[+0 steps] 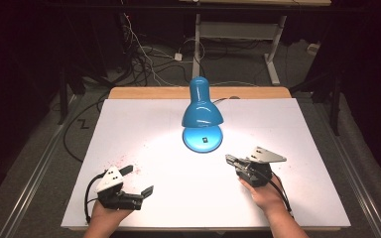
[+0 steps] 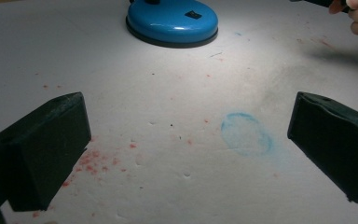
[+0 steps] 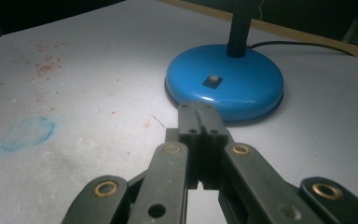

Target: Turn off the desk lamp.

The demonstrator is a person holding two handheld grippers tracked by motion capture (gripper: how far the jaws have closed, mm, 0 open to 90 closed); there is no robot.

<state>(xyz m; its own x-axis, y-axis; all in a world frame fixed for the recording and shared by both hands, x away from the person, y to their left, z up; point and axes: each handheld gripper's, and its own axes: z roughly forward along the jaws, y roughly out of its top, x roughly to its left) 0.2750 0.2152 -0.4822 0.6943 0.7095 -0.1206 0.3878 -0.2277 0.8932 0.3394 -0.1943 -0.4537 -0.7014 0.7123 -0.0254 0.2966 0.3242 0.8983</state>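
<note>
The right claw point(image 3: 198, 122), jaws together, pointed at the lamp base's switch point(image 3: 211, 82) just ahead; the left claw point(image 2: 186, 149) gaped farther off.

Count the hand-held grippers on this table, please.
2. The left hand-held gripper is at the near left, jaws wide open; the right hand-held gripper is at the near right, jaws shut, pointing towards the lamp base.

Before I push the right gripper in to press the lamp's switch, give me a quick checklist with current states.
1. Lamp lit, pool of light on the table: ok.
2. Switch on the base visible, unobstructed: ok.
3. Right gripper shut, aimed at the base: ok.
4. Tip contact with the base: cannot tell.
5. Left gripper open, well apart from the lamp: ok.
</note>
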